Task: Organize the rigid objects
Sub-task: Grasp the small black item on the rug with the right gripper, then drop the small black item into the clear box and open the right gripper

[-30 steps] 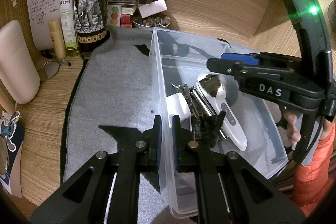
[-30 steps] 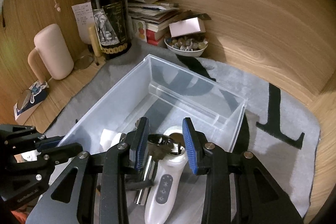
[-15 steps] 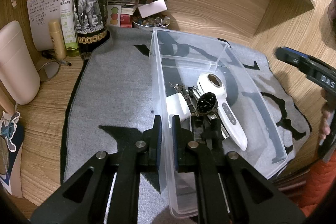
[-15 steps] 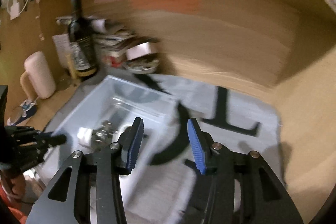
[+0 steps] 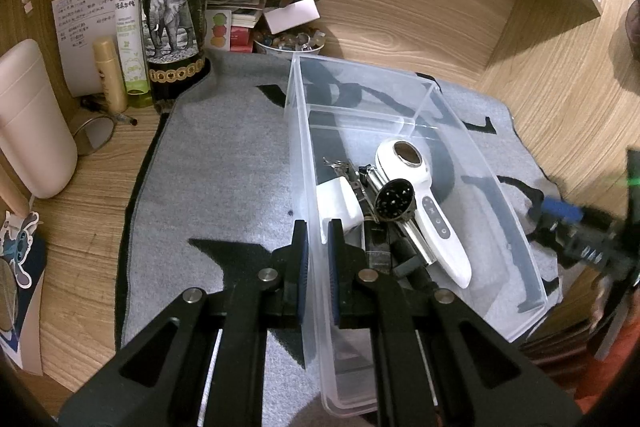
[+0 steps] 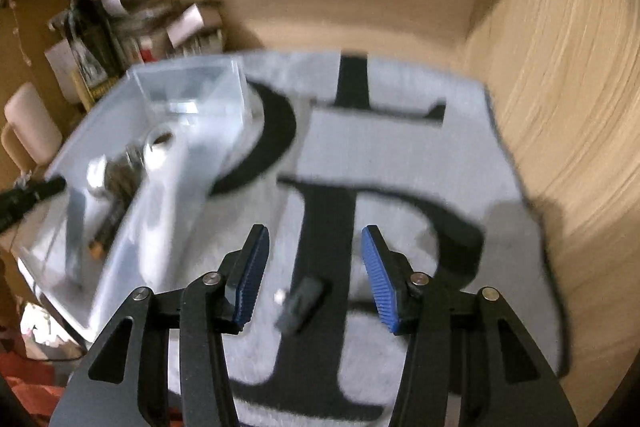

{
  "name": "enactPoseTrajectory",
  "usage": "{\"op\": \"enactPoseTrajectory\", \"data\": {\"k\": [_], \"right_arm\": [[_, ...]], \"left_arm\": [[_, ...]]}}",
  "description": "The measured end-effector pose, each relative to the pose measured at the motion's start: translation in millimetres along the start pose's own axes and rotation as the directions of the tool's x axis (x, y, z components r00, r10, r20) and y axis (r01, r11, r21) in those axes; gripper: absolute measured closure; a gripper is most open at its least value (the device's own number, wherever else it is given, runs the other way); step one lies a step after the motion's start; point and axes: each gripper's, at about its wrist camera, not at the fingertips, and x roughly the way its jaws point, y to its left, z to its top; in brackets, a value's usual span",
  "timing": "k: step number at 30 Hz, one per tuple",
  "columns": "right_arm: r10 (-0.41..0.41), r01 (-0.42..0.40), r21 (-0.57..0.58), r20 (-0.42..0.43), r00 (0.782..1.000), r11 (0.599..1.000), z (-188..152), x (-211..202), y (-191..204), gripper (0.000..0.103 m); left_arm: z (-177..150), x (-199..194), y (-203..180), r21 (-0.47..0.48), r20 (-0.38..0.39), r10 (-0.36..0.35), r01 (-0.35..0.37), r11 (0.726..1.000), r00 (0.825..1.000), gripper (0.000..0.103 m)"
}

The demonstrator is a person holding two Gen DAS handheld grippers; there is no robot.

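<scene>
Left gripper (image 5: 316, 255) pinched on the near left wall of the clear rectangular plastic bin (image 5: 298, 131), one pad outside, one inside, steadying it on the grey felt mat with black letters (image 5: 224, 167). Inside the bin, towards its near end: a white handheld device with a round metal head and a row of buttons (image 5: 430, 211), a white blocky plug-like piece (image 5: 338, 201) at about 9 o'clock of it, and a tangle of dark metal tools and keys (image 5: 384, 227) between the two.

Right gripper (image 6: 316, 273) spread wide and empty, hanging above the mat at 3 o'clock of the bin. Between its fingers and slightly below, a small dark oblong object with a pale tip (image 6: 300, 303) lying on the mat, well apart from the bin; too blurred to identify further.

Judged the next thing to collect. Probably light, stiff and hard-shelled, so little risk of crushing but some of slipping or skating across the felt if nudged. Best taken across its short width, near the middle of its length, pads square to the long sides and brought low enough to seat fully before closing. Long axis running roughly 1 to 7 o'clock in the right wrist view, so a slight wrist turn likely needed first. No firm squeeze called for; ribbed blue pads should hold it.
</scene>
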Motion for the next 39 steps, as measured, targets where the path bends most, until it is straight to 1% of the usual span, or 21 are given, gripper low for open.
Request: {"op": "enactPoseTrajectory", "data": {"k": [3,6,9,11,12,16,20,23,28,32,34,37,39], "right_arm": [[0.025,-0.024,0.023,-0.08,0.996,0.999,-15,20,-2,0.058],[0.021,-0.019,0.02,-0.11,0.994,1.0,-28,27,0,0.058],[-0.002,0.002,0.001,-0.08,0.997,1.0,-34,26,3,0.059],[-0.006,0.006,0.003,-0.069,0.998,1.0,-36,25,3,0.065],[-0.009,0.01,0.006,-0.066,0.998,1.0,-36,25,2,0.07],[-0.001,0.003,0.03,-0.062,0.998,1.0,-35,24,-2,0.071],[0.001,0.001,0.031,-0.054,0.999,1.0,-28,27,-1,0.071],[0.002,-0.002,0.023,-0.019,1.0,1.0,-17,21,1,0.071],[0.016,-0.015,-0.02,0.082,0.996,1.0,12,3,12,0.071],[0.047,-0.037,-0.06,0.166,0.985,0.997,37,-11,26,0.071],[0.081,-0.067,-0.076,0.205,0.975,0.995,51,-18,36,0.071],[0.132,-0.107,-0.111,0.246,0.96,0.988,66,-27,52,0.071],[0.155,-0.122,-0.141,0.258,0.954,0.982,74,-27,63,0.071]], "left_arm": [[0,0,0,0.0,-0.001,0.001,-0.001,1.0,1.0,0.095],[0,0,0,0.0,0.0,0.001,-0.001,1.0,1.0,0.095],[0,0,0,-0.001,0.0,0.0,0.0,1.0,1.0,0.095],[0,0,0,0.0,0.0,-0.001,0.001,1.0,1.0,0.095],[0,0,0,0.0,0.0,0.0,0.0,1.0,1.0,0.095],[0,0,0,0.0,0.0,0.0,0.0,1.0,1.0,0.095],[0,0,0,-0.001,-0.001,-0.001,0.001,1.0,1.0,0.095],[0,0,0,0.0,0.001,0.0,0.0,1.0,1.0,0.095],[0,0,1,-0.002,0.0,-0.006,0.006,1.0,1.0,0.095],[-1,0,1,-0.002,0.0,-0.007,0.007,1.0,1.0,0.095],[0,0,1,-0.001,0.0,-0.006,0.006,1.0,1.0,0.095],[-1,0,1,-0.003,0.001,-0.007,0.007,1.0,1.0,0.095],[-1,0,1,-0.004,0.001,-0.008,0.008,1.0,1.0,0.095]]}}
